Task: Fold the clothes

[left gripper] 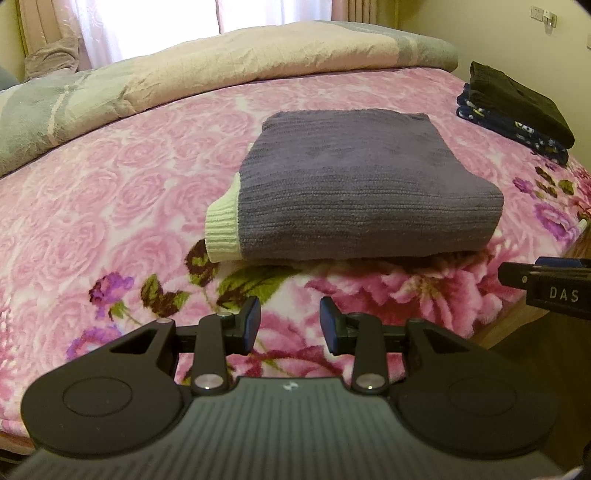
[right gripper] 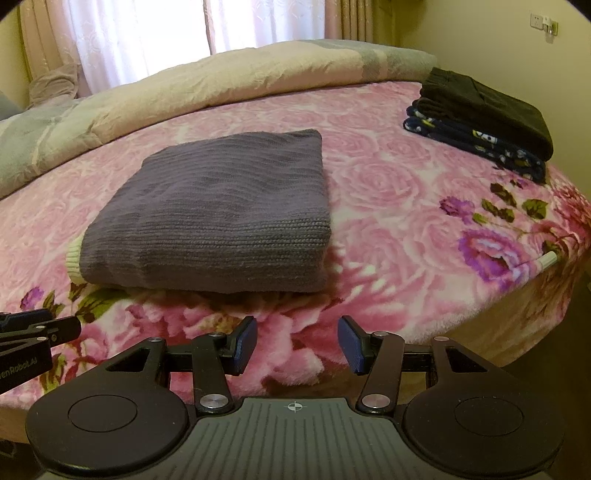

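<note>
Both tongs agape, sweater near bed edge

Bare pink floral blanket lies free between the folded purple sweater at ten o'clock and the dark clothes stack at two.

Folded sweater lies on the blanket, centre of the bed. Stack of folded clothes at 2 o'clock from it, well apart, by the bed edge. Rolled quilt behind, 11 to 12 o'clock. Curtains behind the quilt.
</note>
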Demonstrator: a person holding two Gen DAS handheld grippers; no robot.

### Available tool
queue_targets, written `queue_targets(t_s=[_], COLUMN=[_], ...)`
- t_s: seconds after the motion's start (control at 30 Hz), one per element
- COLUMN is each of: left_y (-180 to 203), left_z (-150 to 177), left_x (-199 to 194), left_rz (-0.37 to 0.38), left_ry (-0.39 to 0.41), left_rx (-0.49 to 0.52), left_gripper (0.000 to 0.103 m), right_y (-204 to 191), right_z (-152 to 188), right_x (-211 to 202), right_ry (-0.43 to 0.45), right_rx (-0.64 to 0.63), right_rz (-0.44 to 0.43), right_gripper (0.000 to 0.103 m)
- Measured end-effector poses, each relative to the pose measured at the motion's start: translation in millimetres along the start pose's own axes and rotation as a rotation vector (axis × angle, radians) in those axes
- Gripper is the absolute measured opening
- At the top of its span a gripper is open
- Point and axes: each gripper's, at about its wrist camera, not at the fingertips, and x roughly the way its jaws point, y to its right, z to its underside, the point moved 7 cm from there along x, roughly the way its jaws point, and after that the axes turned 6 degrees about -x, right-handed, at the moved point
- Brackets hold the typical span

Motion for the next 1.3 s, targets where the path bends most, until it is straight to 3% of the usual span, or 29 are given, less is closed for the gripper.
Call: queue_targets(t_s=[0.23, 0.4, 0.5, 0.67, 0.7, 0.73, 0.77, 1.0, 1.07, 1.1, 1.13, 1.17, 1.3], left_y=[-6, -16, -30, -55, -58, -62, -66, -84, -85, -83, -80, -76, -71], left_z=[-3, -12, -25, -53, -60, -67, -75, -117, -121, -121, -122, -121, -117], left_x=[6, 8, 7, 19, 24, 29, 37, 101, 119, 124, 129, 132, 128], left_rz=[0.007, 0.054, 0.101, 0.175, 0.19, 0.209, 0.225, 0.317, 0.339, 0.36, 0.385, 0.4, 0.375], left_ry=[-0.007, 0.022, 0.061, 0.1, 0.103, 0.105, 0.104, 0.057, 0.031, 0.02, 0.01, 0.005, 0.067], left_rx=[-0.017, -0.042, -0.069, -0.132, -0.152, -0.178, -0.203, -0.336, -0.356, -0.349, -0.338, -0.311, -0.226], left_gripper=[0.031, 0.031, 0.032, 0.038, 0.039, 0.041, 0.041, 0.044, 0.04, 0.033, 0.019, 0.011, 0.006], right_y=[2, 11, 31, 77, 84, 90, 93, 105, 108, 108, 107, 106, 102], right_z=[-4, -3, -6, -22, -28, -33, -39, -70, -74, -75, -75, -76, -81], right_x=[6, 10, 10, 18, 21, 25, 30, 79, 100, 108, 115, 120, 115], right_ry=[-0.007, -0.011, 0.016, 0.063, 0.071, 0.077, 0.087, 0.067, 0.043, 0.03, 0.021, 0.014, 0.097], right_rx=[-0.003, 0.009, 0.1, 0.369, 0.403, 0.429, 0.445, 0.557, 0.61, 0.637, 0.659, 0.679, 0.602], right_rz=[0.003, -0.013, -0.08, -0.253, -0.267, -0.275, -0.286, -0.397, -0.43, -0.451, -0.476, -0.504, -0.516], right_gripper=[0.052, 0.052, 0.052, 0.054, 0.061, 0.08, 0.081, 0.081, 0.081, 0.08, 0.061, 0.019, 0.011])
